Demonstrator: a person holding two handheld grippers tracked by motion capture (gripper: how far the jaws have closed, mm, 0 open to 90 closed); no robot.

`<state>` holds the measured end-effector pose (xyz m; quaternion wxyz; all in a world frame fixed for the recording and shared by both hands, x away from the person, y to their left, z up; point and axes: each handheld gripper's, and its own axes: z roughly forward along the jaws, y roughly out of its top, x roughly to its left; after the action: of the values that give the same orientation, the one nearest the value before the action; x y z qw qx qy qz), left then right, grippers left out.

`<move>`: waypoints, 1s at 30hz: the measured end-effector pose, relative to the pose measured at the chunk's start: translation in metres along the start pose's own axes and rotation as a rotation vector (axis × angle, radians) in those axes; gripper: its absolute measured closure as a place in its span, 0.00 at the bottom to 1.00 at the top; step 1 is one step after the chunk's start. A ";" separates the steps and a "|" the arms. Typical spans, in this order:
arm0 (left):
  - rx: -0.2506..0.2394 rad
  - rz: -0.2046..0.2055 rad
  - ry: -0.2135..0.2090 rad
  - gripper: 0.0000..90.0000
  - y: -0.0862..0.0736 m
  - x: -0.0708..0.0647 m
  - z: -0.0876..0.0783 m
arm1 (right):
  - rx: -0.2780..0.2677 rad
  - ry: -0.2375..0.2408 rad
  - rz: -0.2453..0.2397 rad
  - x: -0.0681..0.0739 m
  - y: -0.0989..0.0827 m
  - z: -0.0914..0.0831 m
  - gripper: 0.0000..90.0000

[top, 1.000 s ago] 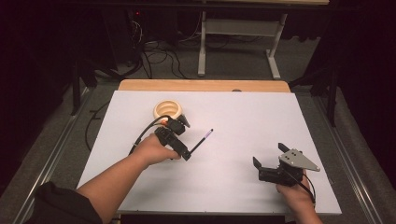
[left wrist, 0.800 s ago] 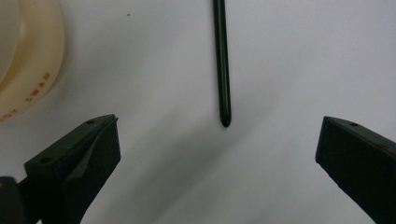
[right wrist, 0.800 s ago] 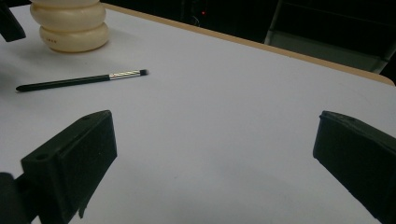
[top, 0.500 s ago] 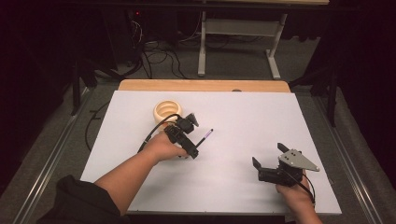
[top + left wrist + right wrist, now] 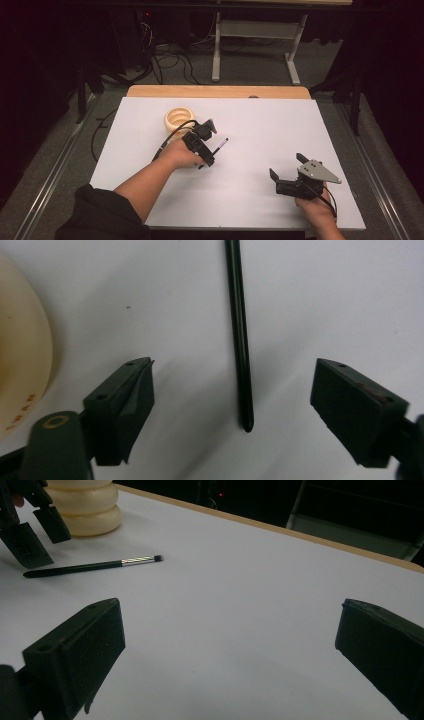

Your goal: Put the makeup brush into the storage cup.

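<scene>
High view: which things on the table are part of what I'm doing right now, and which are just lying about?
In the job:
- left gripper, jaws just closing, pads not yet touching
- thin black brush, lying flat between those jaws

Lying about:
- cream ribbed holder, beside the left gripper
- right gripper, open over bare white table

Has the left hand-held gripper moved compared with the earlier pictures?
Yes. The left hand-held gripper shifted right, away from the cream holder, over the brush; its jaws have just been closing, brush between them, untouched.
</scene>
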<state>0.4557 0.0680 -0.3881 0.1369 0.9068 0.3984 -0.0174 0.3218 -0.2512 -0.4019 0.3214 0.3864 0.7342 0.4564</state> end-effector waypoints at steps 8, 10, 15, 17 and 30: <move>0.029 0.042 -0.001 0.49 0.008 -0.006 0.005 | 0.000 0.005 0.003 0.001 0.000 0.000 0.01; 0.031 0.047 -0.006 0.51 0.008 -0.006 0.005 | -0.001 0.005 0.003 0.001 0.000 0.000 0.01; 0.044 0.057 -0.009 0.64 0.010 -0.004 0.006 | 0.001 0.006 0.007 0.001 0.000 0.000 0.01; 0.041 0.057 -0.015 0.68 0.011 -0.004 0.007 | 0.000 0.006 0.006 0.001 0.000 0.000 0.01; 0.080 0.085 0.035 0.85 0.016 -0.010 0.012 | -0.005 0.009 -0.003 0.001 0.000 0.000 0.01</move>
<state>0.4617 0.0474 -0.3947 0.0944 0.9278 0.3607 -0.0116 0.3217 -0.2505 -0.4021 0.3197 0.3825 0.7351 0.4594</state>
